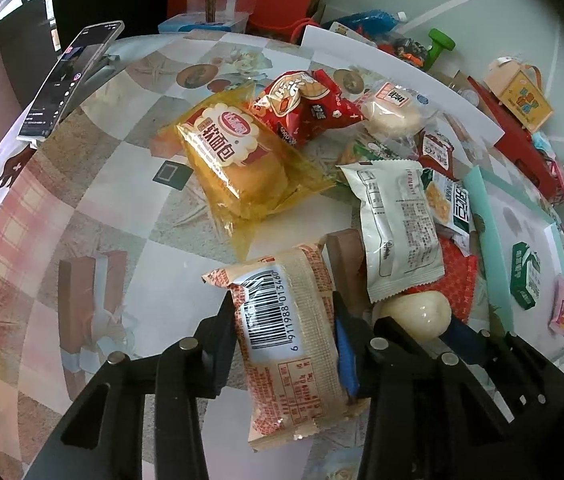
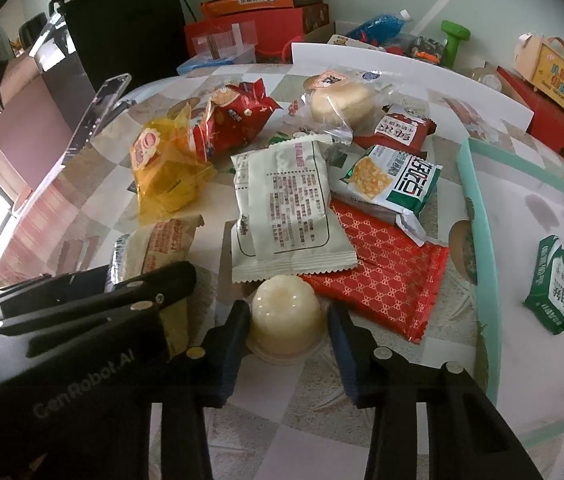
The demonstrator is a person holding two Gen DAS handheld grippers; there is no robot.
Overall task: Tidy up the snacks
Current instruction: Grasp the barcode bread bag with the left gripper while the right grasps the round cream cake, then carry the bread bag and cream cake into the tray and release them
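Observation:
My left gripper (image 1: pixel 286 332) is shut on a beige barcode snack pack (image 1: pixel 286 344), one finger on each side of it. My right gripper (image 2: pixel 288 328) is open, its fingers on either side of a pale jelly cup (image 2: pixel 286 320) that sits on the table; I cannot tell if they touch it. The cup also shows in the left wrist view (image 1: pixel 418 314). Behind lie a white snack pack (image 2: pixel 282 208), a flat red pack (image 2: pixel 386 280), a green-and-white corn snack (image 2: pixel 398 180), a yellow bread bag (image 1: pixel 237 160) and a red crumpled bag (image 1: pixel 306 108).
A mint-green tray (image 2: pixel 478 240) at the right holds a green-and-white pack (image 2: pixel 554 284). A wrapped round bun (image 2: pixel 342 100) and a small dark red pack (image 2: pixel 398 128) lie further back. A phone on a stand (image 1: pixel 69 80) stands at the left. Boxes and clutter line the far edge.

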